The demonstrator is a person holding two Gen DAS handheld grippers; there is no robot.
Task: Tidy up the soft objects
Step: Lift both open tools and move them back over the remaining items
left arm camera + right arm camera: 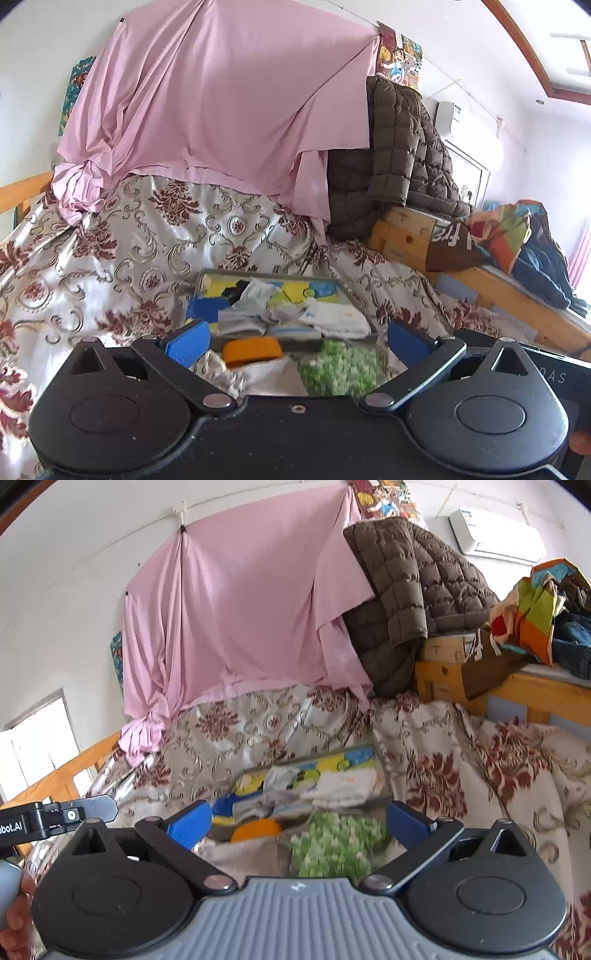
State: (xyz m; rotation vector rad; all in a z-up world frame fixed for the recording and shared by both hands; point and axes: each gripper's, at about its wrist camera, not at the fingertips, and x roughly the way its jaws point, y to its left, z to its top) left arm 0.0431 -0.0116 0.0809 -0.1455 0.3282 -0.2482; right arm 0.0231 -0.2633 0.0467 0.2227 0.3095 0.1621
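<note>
A grey tray (334,282) (380,771) lies on the floral bedspread, holding folded cloths in white, grey, blue and yellow. In front of it lie an orange folded cloth (253,350) (256,829) and a green-and-white fuzzy cloth (340,367) (332,843). My left gripper (295,341) is open, its blue fingers apart on either side of the orange and green cloths, holding nothing. My right gripper (297,823) is open the same way, empty, just short of the same two cloths.
A floral bedspread (110,251) covers the bed. A pink sheet (221,96) hangs behind. A brown quilted jacket (399,155) drapes over a wooden bed frame (406,232) at right, with colourful clothes (517,236) piled on it.
</note>
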